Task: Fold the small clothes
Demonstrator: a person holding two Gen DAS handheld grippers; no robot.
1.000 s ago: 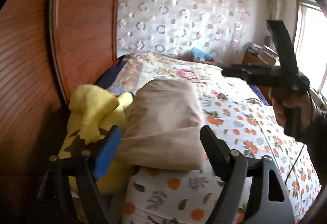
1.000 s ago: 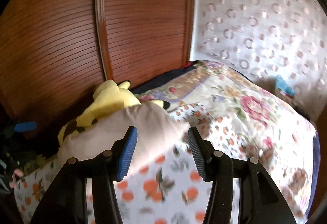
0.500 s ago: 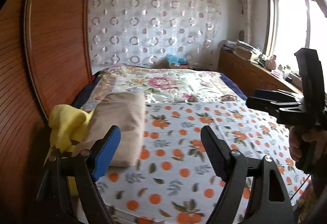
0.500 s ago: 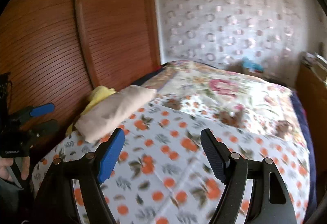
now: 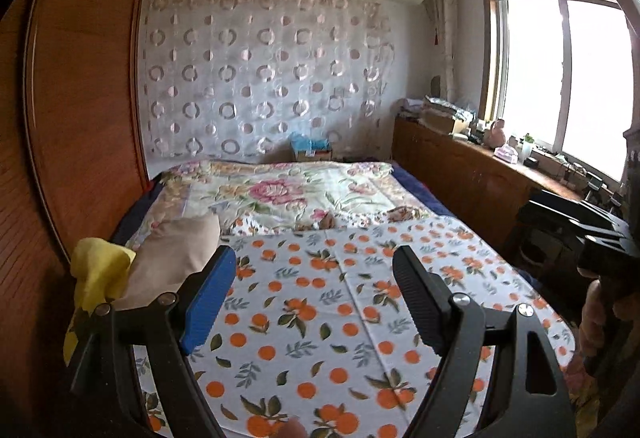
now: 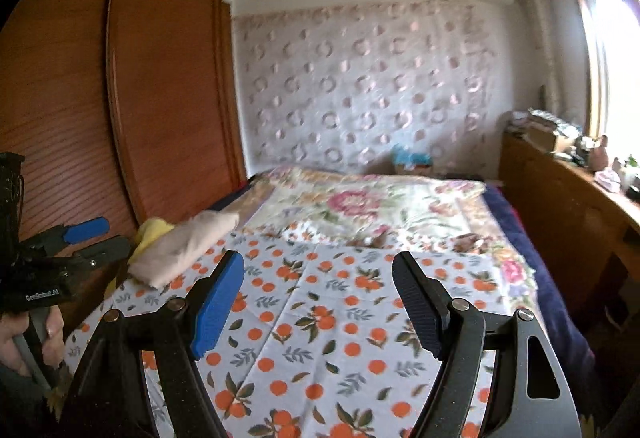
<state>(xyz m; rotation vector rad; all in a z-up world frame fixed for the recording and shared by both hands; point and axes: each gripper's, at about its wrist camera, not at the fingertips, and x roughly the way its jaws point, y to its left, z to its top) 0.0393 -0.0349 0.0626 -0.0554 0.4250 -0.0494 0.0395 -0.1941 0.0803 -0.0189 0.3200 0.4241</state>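
Lettering "GenRobot.AI" marks the left tongs, which, like the right tongs, gape wide and empty.

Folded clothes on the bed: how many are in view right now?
1. A folded beige garment lies at the bed's left edge by the wardrobe, resting against a yellow plush toy. More may be hidden behind it.

Wooden wardrobe beside orange-print bedspread
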